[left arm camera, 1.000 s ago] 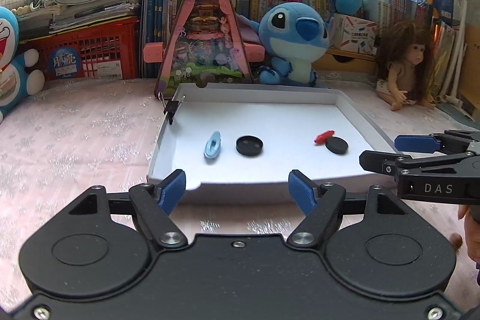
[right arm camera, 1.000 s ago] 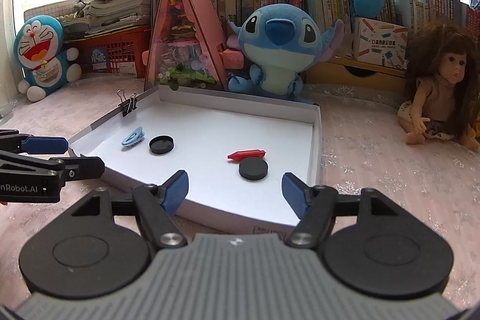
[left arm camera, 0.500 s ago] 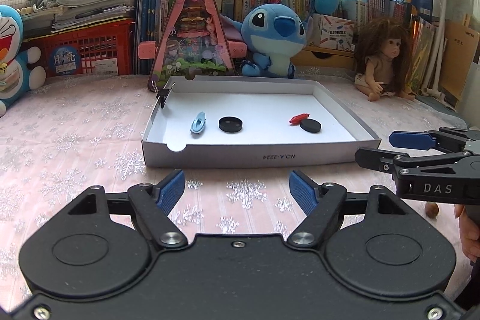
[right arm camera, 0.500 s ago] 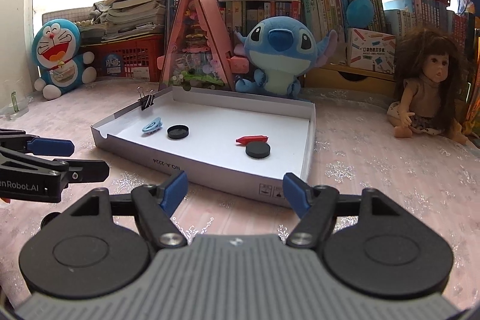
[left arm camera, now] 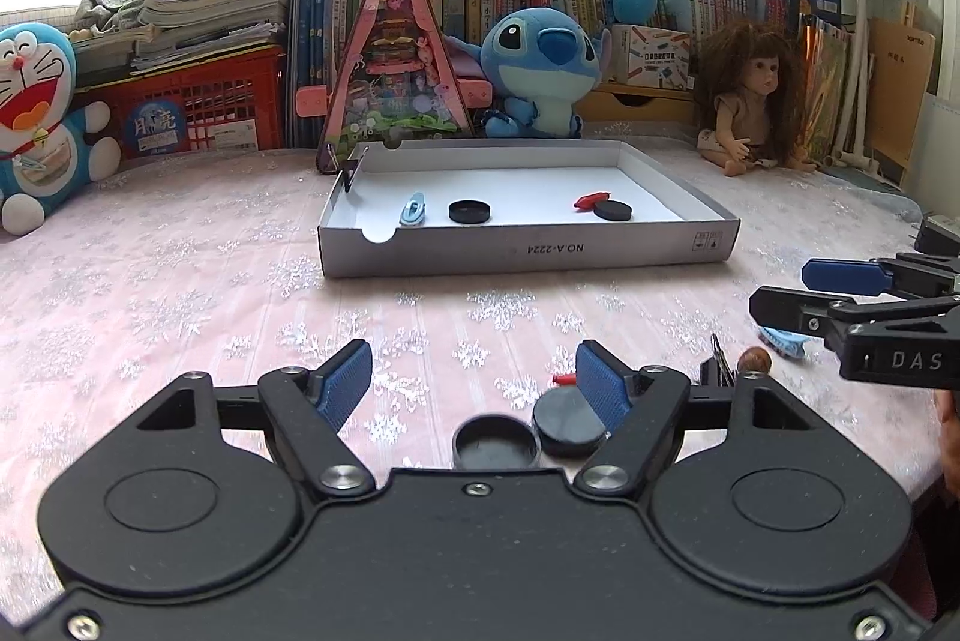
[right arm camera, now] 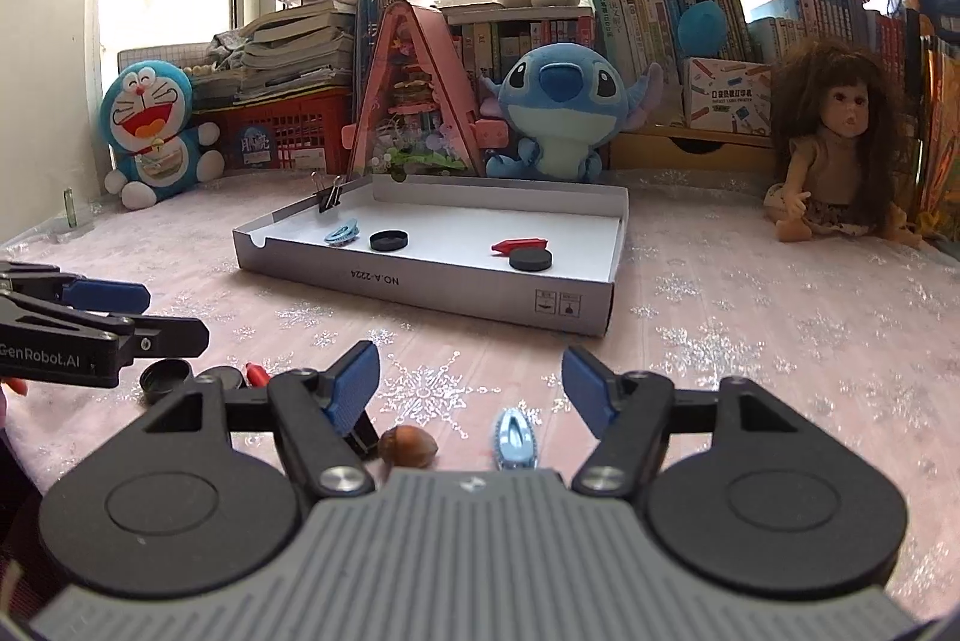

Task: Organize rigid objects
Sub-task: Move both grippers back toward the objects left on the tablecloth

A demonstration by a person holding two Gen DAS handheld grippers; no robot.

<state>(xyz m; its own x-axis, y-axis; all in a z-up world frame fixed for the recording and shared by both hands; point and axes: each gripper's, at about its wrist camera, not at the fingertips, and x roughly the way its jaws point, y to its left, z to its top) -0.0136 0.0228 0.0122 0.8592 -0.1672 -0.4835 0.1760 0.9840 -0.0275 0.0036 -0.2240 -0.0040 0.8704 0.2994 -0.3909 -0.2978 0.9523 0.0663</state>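
From the left wrist, the white tray sits far across the pink surface and already holds four small things: a blue clip, a black cap, a red piece and a black disc. A binder clip is pinched on its far-left wall. Close in, still loose on the surface, lie a second black cap and a second black disc with a small red piece just beyond. They lie between the tips of the left gripper, whose jaws stand apart and hold nothing. To the right, the right gripper hangs above another blue clip, with a nut and a black binder clip close by.

From the right wrist, the right gripper's jaws are also apart and empty. An acorn-like nut and a blue clip lie near, just below its tips. The left gripper reaches in from the left over the loose cap.

I judge the sorting about half done: one of each kind is in the tray, and its twin waits on the surface.
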